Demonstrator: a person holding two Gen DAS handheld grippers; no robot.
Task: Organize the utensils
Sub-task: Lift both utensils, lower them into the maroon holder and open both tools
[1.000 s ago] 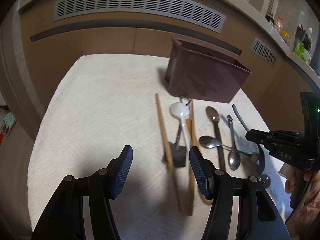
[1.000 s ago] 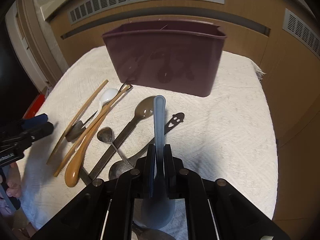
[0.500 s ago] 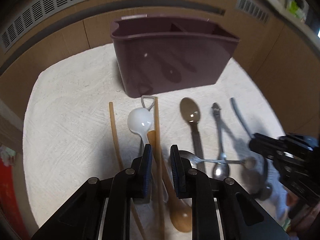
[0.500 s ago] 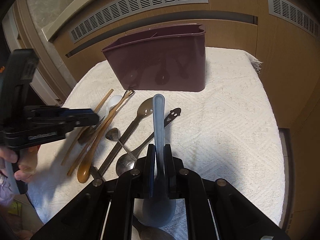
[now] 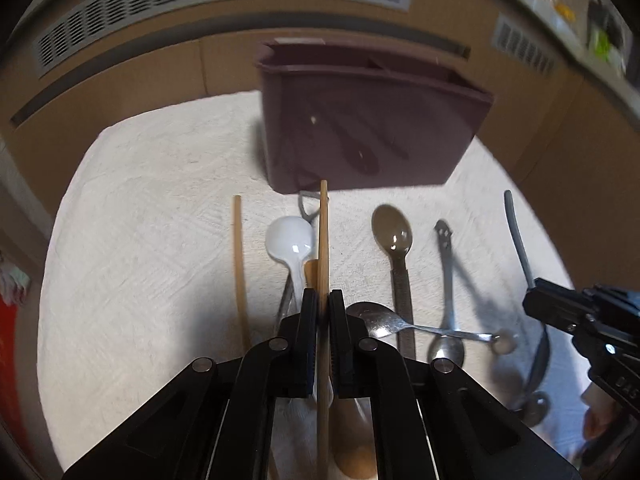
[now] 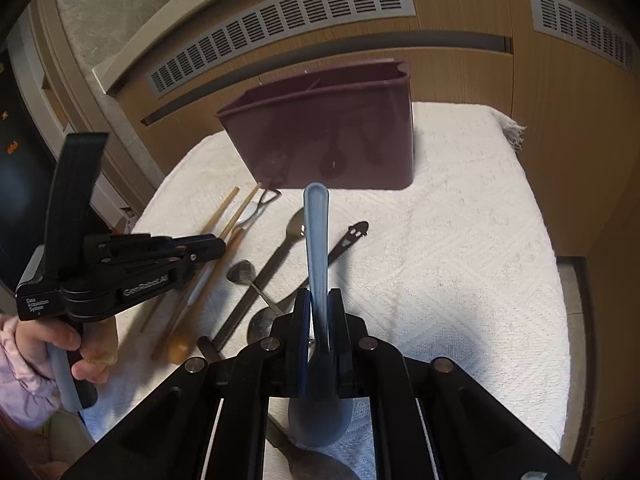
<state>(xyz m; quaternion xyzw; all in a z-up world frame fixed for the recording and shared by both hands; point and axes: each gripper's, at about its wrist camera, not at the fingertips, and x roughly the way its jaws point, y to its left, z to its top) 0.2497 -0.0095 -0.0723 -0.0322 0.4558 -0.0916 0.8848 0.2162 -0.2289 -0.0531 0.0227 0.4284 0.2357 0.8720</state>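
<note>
A maroon divided utensil holder (image 5: 372, 128) stands at the back of the white cloth; it also shows in the right wrist view (image 6: 332, 132). My left gripper (image 5: 324, 308) is shut on a wooden chopstick (image 5: 323, 248) that points toward the holder. A second chopstick (image 5: 239, 264), a white spoon (image 5: 290, 240), a wooden spoon and several metal spoons lie on the cloth. My right gripper (image 6: 318, 308) is shut on a pale blue spoon (image 6: 316, 240), held above the cloth with its handle pointing at the holder.
The white cloth (image 6: 460, 260) covers a small table in front of wooden cabinets with vent grilles (image 6: 280, 28). A dark flat utensil with cut-out holes (image 6: 348, 240) lies right of the metal spoons. The left gripper (image 6: 212, 246) shows at the left in the right wrist view.
My left gripper has closed on the chopstick and lifted slightly. My right gripper, still holding the blue spoon, has risen and drawn back a little.
</note>
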